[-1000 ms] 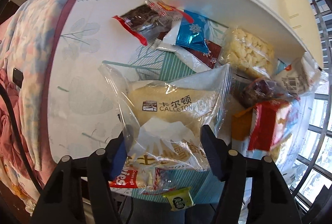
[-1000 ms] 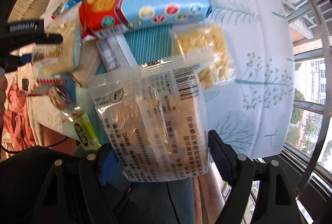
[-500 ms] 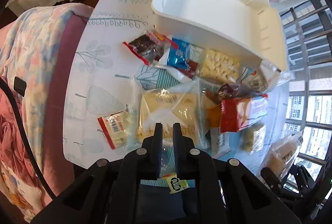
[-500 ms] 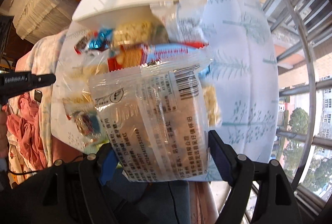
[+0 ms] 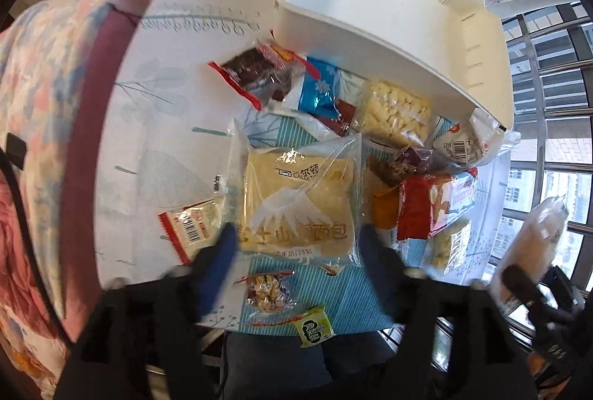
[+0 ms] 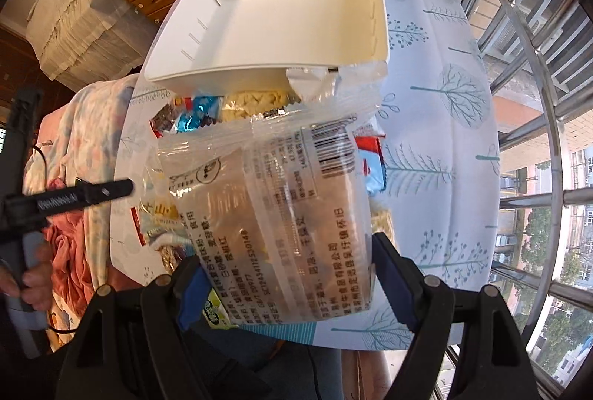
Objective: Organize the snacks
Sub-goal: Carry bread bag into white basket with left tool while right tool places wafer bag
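Snacks (image 5: 393,111) left loose by white bin (image 5: 389,26) | left gripper (image 5: 296,244) reopened wide, nothing held | right gripper (image 6: 285,274) clamped on bread packet (image 6: 274,215), raised for binning

Left tool (image 5: 296,244) spread, straddling bread packet (image 5: 296,207).

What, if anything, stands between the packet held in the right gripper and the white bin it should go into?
Nothing visible blocks the way. The right gripper holds the clear bread packet raised above the loose snacks lying before the white bin, whose open top is unobstructed.
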Tool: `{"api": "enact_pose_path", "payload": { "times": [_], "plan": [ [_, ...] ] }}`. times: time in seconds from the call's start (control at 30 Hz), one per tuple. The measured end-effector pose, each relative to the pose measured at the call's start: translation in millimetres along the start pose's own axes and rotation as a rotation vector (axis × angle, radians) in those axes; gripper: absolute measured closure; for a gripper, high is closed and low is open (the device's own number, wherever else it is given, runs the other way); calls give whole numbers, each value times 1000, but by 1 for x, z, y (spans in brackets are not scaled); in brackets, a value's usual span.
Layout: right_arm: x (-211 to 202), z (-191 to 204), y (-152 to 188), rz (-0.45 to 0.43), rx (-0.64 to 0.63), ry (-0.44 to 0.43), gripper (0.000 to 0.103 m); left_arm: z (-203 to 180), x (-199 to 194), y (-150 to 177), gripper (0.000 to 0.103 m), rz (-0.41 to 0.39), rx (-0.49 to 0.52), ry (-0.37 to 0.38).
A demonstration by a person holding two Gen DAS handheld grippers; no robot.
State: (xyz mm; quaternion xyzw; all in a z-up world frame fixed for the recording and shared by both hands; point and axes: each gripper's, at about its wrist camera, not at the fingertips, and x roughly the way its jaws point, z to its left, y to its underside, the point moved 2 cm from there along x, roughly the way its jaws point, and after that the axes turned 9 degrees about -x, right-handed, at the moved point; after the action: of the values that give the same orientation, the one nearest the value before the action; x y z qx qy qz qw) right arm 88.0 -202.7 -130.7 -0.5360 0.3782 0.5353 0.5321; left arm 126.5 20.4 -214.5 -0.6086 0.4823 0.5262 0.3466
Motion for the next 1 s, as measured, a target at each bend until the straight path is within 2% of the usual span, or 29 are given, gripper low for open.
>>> {"api": "enact_pose_path", "payload": {
  "times": [0.23, 0.37, 0.43, 0.6, 0.67, 0.8, 0.9, 0.93, 0.97, 1.0],
  "plan": [
    [-3, -3, -26, 4, 7, 1, 23, 18, 48, -14, 17, 100, -25, -40],
    [-2, -4, -38, 8, 13, -2, 23, 27, 74, -20, 15, 173, -54, 18],
    [-2, -5, -42, 12, 18, -2, 23, 31, 81, -22, 10, 183, -61, 27],
    [3, -7, -51, 28, 28, -1, 23, 40, 97, -28, 9, 206, -83, 38],
    [5, -8, -53, 35, 33, -2, 23, 41, 102, -30, 4, 207, -86, 51],
    [10, -9, -56, 45, 43, -4, 23, 36, 109, -32, 1, 208, -63, 37],
    [13, -9, -56, 51, 47, -5, 23, 24, 114, -33, 4, 175, -48, -4],
    [13, -9, -56, 52, 49, -5, 23, 21, 117, -33, 7, 169, -52, -7],
    [13, -9, -56, 53, 51, -5, 23, 18, 116, -35, 18, 175, -68, 16],
    [13, -9, -56, 54, 52, -5, 23, 16, 116, -36, 23, 182, -97, 53]
  ]
}}
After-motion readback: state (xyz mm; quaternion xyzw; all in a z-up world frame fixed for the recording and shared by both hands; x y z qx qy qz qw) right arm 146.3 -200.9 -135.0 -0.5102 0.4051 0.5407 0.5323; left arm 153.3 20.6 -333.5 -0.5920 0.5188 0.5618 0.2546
